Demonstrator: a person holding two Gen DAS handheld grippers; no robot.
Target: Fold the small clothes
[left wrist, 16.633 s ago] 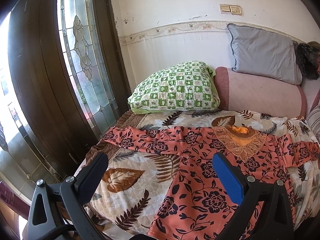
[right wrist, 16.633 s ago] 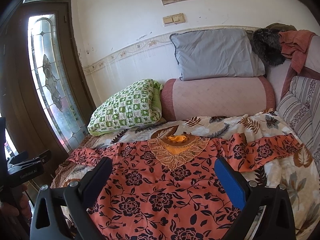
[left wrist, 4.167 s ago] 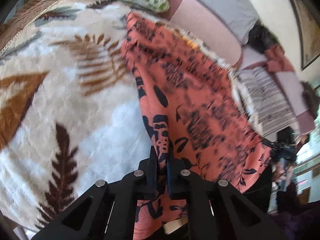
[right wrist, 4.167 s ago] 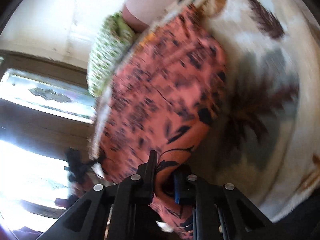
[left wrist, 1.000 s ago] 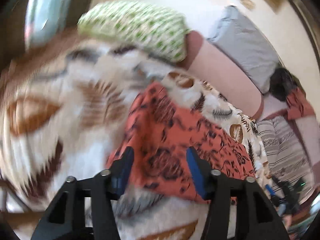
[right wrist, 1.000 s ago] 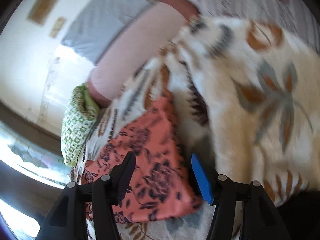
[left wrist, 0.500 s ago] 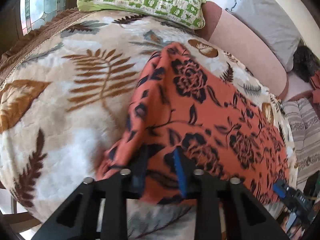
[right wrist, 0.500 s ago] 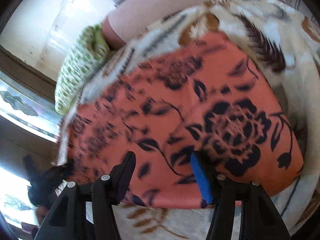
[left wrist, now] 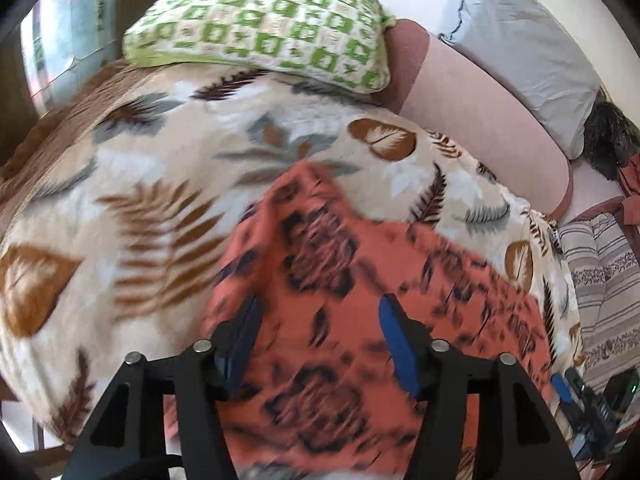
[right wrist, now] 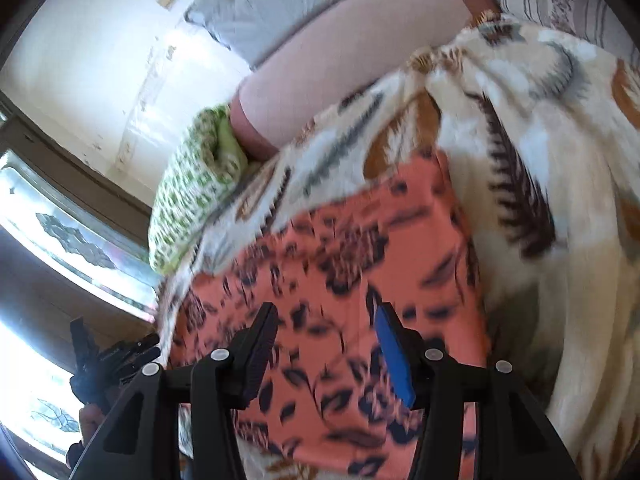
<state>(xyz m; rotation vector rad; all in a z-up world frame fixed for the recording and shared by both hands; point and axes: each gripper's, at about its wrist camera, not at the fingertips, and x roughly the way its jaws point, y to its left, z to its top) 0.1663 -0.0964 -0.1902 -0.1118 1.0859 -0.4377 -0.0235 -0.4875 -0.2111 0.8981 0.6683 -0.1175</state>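
The orange garment with black flowers lies folded into a compact rectangle on the leaf-print blanket. My left gripper hovers over its near left part; the jaws are opening, and the cloth lies below them, not pinched. In the right wrist view the same garment fills the middle. Over its near right part my right gripper stands open with nothing between the pads. The left gripper also shows at that view's lower left. Both views are motion-blurred.
A green checked pillow lies at the blanket's far end, next to a pink bolster with a grey pillow on it. A striped cushion sits to the right. A glazed door stands on the left.
The left jaws, nearly together on the garment's near edge half a second ago, now stand wide apart. Both grippers have shifted over the folded garment; the right jaws look unchanged.
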